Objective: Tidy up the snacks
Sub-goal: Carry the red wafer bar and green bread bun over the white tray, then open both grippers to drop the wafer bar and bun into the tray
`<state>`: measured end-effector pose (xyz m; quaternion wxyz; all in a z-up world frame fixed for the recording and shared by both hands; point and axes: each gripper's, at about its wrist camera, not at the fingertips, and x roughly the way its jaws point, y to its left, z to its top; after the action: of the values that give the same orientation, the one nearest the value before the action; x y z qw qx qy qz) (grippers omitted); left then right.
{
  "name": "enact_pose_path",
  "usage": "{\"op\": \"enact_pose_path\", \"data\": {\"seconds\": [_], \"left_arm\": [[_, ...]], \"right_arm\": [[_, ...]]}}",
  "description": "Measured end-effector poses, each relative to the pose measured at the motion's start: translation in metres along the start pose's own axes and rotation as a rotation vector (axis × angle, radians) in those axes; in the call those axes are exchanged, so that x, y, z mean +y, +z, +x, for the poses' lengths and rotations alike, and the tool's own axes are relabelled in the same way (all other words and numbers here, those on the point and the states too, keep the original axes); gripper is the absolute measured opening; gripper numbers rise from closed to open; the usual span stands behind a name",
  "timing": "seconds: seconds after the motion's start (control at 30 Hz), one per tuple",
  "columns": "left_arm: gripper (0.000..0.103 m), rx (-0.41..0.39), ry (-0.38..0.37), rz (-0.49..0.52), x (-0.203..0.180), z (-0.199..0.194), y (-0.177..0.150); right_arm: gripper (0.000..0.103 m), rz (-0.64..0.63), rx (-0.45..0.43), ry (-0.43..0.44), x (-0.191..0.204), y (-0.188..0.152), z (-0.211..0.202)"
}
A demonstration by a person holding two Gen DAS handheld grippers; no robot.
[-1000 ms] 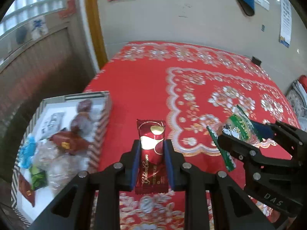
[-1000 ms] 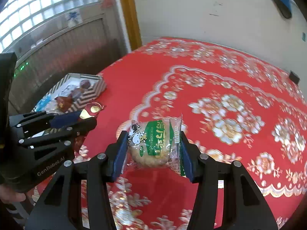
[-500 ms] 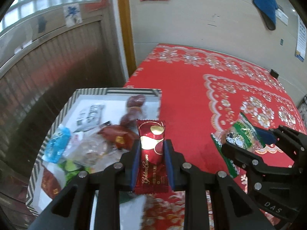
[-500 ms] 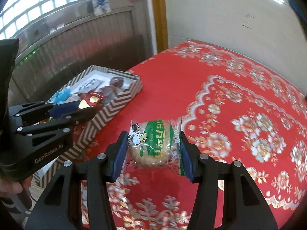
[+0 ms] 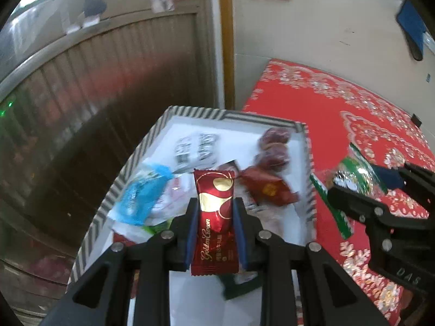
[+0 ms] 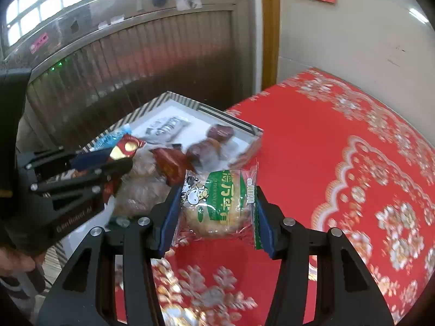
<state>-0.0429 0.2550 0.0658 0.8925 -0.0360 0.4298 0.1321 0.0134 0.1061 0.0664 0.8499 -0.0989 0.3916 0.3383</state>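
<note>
- Our left claw point(image 5: 216, 217) is clenched on the red Golden Crown bar point(image 5: 214, 217), whose long axis runs along the fingers and points out over the striped box point(image 5: 130, 168).
- The box sits at the counter's point(image 6: 312, 146) left edge; the bar hangs directly above its near half, so we judge that releasing it there lands it inside.
- Open white floor shows at the box's far end, past the blue packet point(image 5: 141, 193) and dark red sweets point(image 5: 272, 149).
- Our right claw point(image 6: 217, 203) grips the green-labelled cake packet point(image 6: 220, 201) across its width, over the red cloth just beside the box's right wall, with the box lying to its left.
- The left claw is nearer the box; the right wall is the edge the cake packet must clear.
</note>
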Motion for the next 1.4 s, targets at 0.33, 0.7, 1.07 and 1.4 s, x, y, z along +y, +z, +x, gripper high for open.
{"op": "enact_pose_path", "data": {"seconds": [0.33,0.7,1.07,1.4], "left_arm": [[0.027,0.009,0.037,-0.040,0.030,0.009,-0.006],[0.029,0.011,0.079,-0.078,0.047,0.011,-0.012],[0.073,-0.004,0.101,-0.121,0.053,0.009,-0.015],[0.089,-0.121,0.120,-0.101,0.042,-0.009,-0.022]], "right_arm": [[0.051,-0.045,0.025,0.070,0.032,0.026,0.044],[0.051,-0.048,0.048,0.131,0.049,0.031,0.069],[0.066,-0.007,0.020,0.167,0.043,0.029,0.054],[0.066,0.016,-0.070,0.054,0.029,0.016,0.016]]}}
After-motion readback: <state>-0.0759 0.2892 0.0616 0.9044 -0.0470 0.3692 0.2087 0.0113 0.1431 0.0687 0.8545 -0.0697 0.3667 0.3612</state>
